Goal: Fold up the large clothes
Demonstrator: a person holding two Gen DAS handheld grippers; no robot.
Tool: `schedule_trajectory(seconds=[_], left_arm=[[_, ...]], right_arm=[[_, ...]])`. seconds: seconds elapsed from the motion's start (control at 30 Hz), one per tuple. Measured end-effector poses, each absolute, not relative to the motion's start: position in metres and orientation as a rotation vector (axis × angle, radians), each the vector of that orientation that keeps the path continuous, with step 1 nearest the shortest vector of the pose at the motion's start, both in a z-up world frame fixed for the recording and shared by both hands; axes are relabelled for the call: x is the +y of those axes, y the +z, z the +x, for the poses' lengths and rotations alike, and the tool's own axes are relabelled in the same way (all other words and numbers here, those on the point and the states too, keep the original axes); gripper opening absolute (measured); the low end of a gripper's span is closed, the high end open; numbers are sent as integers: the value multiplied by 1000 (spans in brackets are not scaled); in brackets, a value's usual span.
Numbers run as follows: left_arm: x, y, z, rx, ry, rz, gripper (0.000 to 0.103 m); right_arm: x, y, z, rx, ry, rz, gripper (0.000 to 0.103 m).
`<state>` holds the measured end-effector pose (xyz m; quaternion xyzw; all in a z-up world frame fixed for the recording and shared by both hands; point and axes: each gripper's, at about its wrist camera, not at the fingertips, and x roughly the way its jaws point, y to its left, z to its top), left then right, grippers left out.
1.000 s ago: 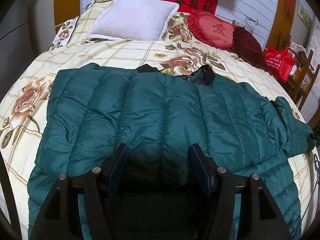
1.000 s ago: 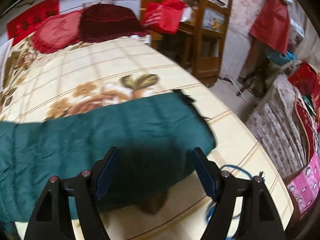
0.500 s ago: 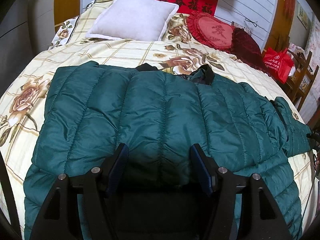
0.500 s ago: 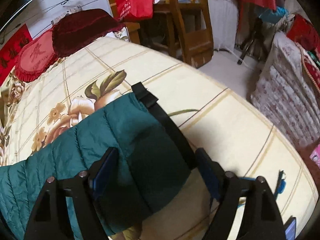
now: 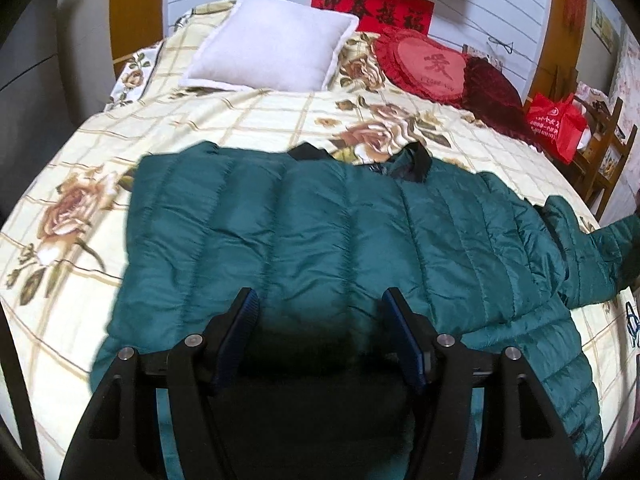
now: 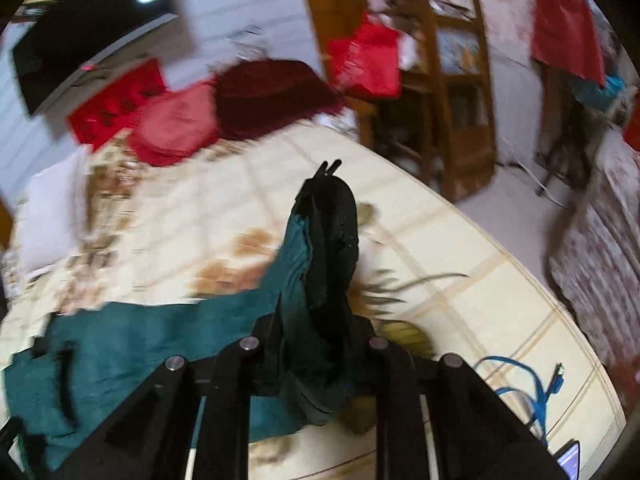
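Since the earlier frames, the sleeve cuff is being lifted off the bed by the right claw, whose jaws have just been closing on it; the right wrist view is being blurred by that motion.

At the left, the left claw is being held with its jaws wide apart, low over the near part of the green padded jacket; nothing is being pressed between its pads. The jacket is being kept spread flat across the floral bedspread, with its black collar pointing toward the white pillow and the red heart cushion at the head of the bed.

Toward the right, the jacket's sleeve is being drawn outward, to the right edge of the left wrist view.

In the right wrist view, the black cuff and the green fabric below it are being gripped between the closed jaws of the right claw and are standing upright above the bedspread. A blue cable is lying on the bed just right of that claw.
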<state>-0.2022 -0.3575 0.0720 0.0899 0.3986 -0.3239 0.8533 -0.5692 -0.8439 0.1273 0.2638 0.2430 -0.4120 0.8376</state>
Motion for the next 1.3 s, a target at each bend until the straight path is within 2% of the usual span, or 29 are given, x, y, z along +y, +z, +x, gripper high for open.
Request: schedule_trajectory(seconds=[0.33, 0.7, 0.8, 0.83, 1.07, 1.1, 1.17, 1.2, 1.23, 1.3], left_arm=[[-328, 87, -198, 846, -639, 174, 47], [-307, 81, -187, 868, -617, 164, 47], [-300, 79, -182, 874, -611, 146, 47], [-299, 79, -180, 876, -609, 143, 47], [-289, 72, -173, 909, -614, 108, 47], [-289, 72, -174, 908, -622, 103, 47], [-291, 72, -176, 909, -640, 96, 47], [-293, 72, -178, 910, -650, 92, 47], [-295, 73, -179, 913, -659, 85, 47], [-301, 76, -185, 923, -691, 59, 47]], right_arm=[[-726, 184, -470, 548, -534, 409, 20], [-597, 155, -345, 669, -232, 359, 20], [-568, 140, -313, 689, -144, 381, 11], [-560, 136, -303, 694, -129, 377, 11], [-545, 115, -278, 762, -158, 330, 12], [-551, 117, -282, 771, -175, 330, 16], [-566, 122, -297, 778, -217, 332, 34], [-572, 125, -307, 769, -235, 337, 49], [-580, 128, -316, 759, -250, 340, 57], [-595, 133, -334, 752, -285, 340, 59]])
